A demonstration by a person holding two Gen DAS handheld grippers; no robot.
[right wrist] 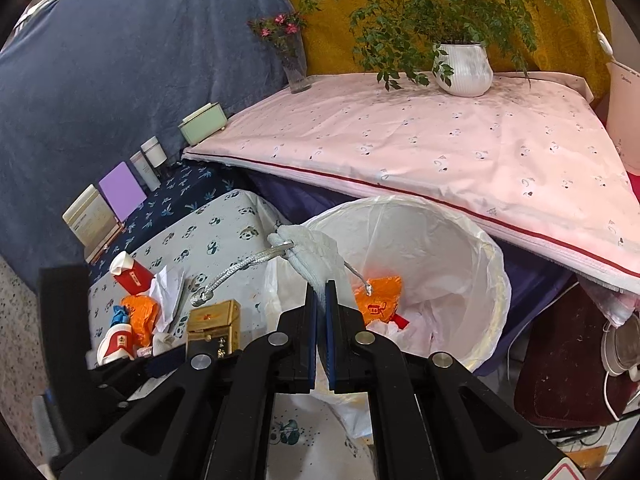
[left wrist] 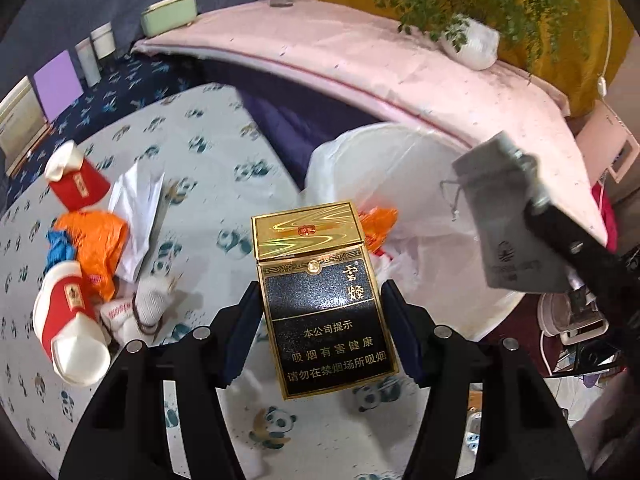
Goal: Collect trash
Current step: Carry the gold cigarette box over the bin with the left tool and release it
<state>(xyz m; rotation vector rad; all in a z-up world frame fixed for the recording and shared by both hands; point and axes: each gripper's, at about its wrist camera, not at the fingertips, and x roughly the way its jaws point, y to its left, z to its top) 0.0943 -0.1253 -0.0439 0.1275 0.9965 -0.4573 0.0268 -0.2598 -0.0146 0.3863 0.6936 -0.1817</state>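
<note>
While the left gripper (left wrist: 320,312) is clamping a black-and-gold cigarette box (left wrist: 324,300) between its 2 blue pads above the panda-print tablecloth (left wrist: 208,136), the right gripper (right wrist: 322,300) is pinching a grey drawstring pouch (right wrist: 316,252) with its fingers pressed together on the fabric. The pouch is hanging over the rim of the white-lined trash bin (right wrist: 460,240), where an orange wrapper (right wrist: 380,300) is lying. 2 red-and-white paper cups (left wrist: 76,184) are lying among crumpled litter on the cloth.

Gold-and-black cigarette box (left wrist: 324,312) upright above panda cloth, grey drawstring pouch (right wrist: 316,256) hanging over white-lined bin (right wrist: 492,264)
</note>
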